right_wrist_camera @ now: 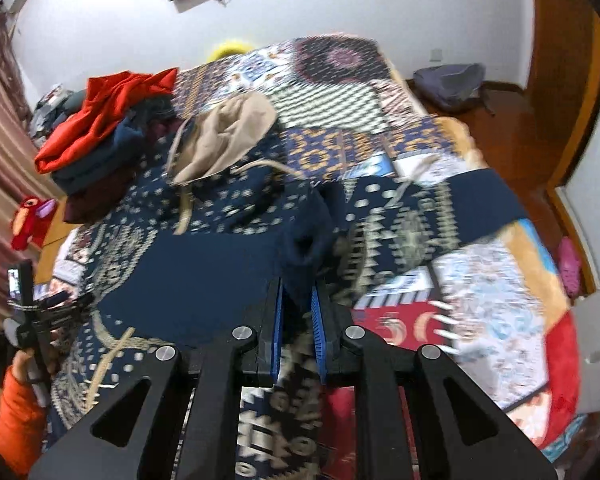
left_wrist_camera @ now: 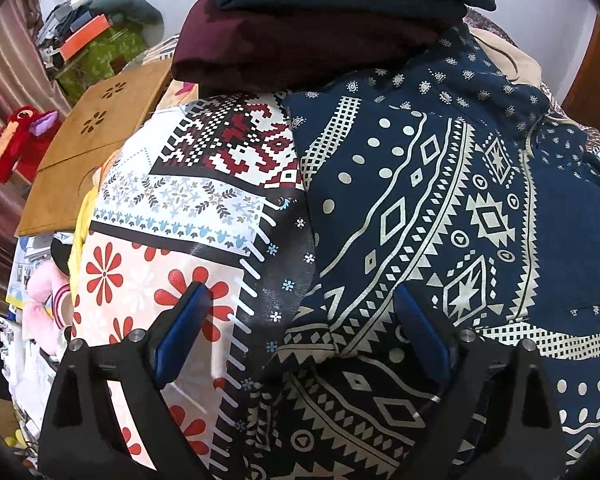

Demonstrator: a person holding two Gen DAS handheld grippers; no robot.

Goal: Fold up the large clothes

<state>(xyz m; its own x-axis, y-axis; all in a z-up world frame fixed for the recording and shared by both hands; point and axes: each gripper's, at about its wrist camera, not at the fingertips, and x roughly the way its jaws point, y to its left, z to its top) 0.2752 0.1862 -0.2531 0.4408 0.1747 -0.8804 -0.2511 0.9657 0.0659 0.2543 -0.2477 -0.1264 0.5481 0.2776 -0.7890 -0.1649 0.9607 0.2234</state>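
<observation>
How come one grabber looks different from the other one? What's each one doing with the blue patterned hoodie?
The left gripper is wide open, its fingers apart above the navy patterned hoodie, holding nothing. The right gripper is nearly closed, pinching a fold of the hoodie between its fingers. Both have black frames and blue pads.

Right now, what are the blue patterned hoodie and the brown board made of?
The hoodie looks like soft, matte knit cloth, maybe cotton: it creases and bunches between the right tongs. The board looks like smooth, dull wood or pressed wood: flat, stiff, with flower-shaped holes cut through.
</observation>
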